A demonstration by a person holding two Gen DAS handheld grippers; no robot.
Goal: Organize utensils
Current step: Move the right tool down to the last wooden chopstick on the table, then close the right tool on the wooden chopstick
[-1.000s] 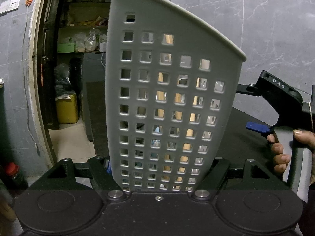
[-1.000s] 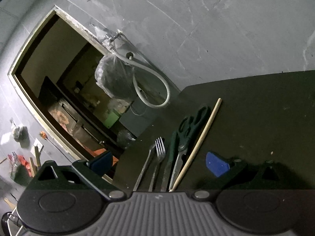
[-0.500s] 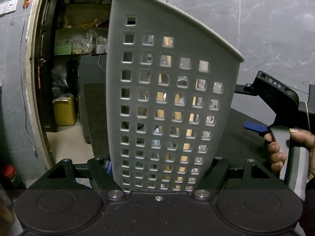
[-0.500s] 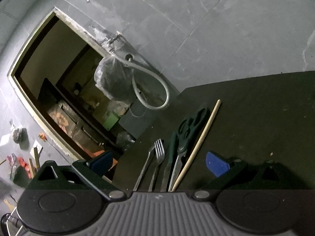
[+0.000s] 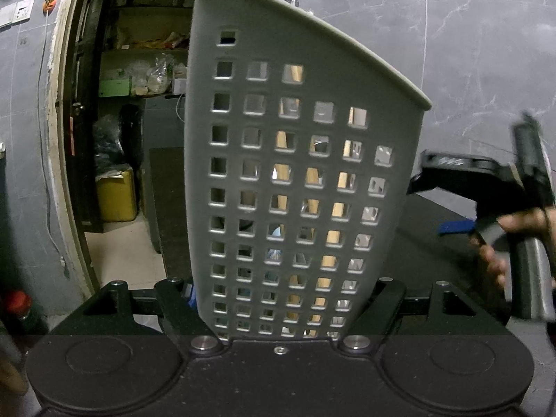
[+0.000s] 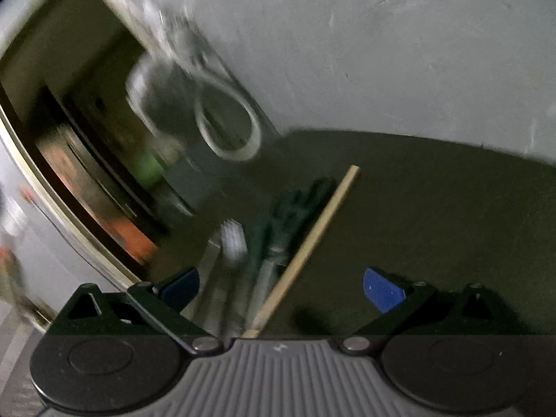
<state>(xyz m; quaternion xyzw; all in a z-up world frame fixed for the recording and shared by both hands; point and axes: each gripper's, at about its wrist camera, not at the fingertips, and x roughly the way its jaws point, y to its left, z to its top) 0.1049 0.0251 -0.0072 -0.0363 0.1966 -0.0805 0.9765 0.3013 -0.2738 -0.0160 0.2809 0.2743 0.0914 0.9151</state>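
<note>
Left gripper (image 5: 281, 299) is clamped on the grey perforated caddy (image 5: 295, 180), jaws pressed to both sides of its base. Caddy stands upright, rim sloping down toward 3 o'clock; wood and metal pieces show through the holes, so it already holds some utensils.

Right gripper (image 6: 279, 288) has its jaws spread wide, nothing between the blue pads (image 6: 382, 293). Its view is motion-blurred. In the left wrist view the right gripper and the hand (image 5: 504, 239) on its handle sit at 3 o'clock of the caddy, also blurred.

Loose utensils lie on the dark bench (image 6: 434, 208) straight ahead of the right gripper: wooden stick (image 6: 309, 243), green-handled scissors (image 6: 292, 215), fork (image 6: 234, 239), plus what looks like one more metal piece, too smeared to name. They lie side by side, nearly parallel.

Key relation: long axes run from 6 toward 1 o'clock in the right wrist view, roughly along the gripper's pointing line, near ends under the left-of-centre jaw gap. Right gripper is the nearer and only free one. My read: next pick is the stick, and the closing line already crosses its axis. Risk: neighbours lie tight together, easy to pinch two.
</note>
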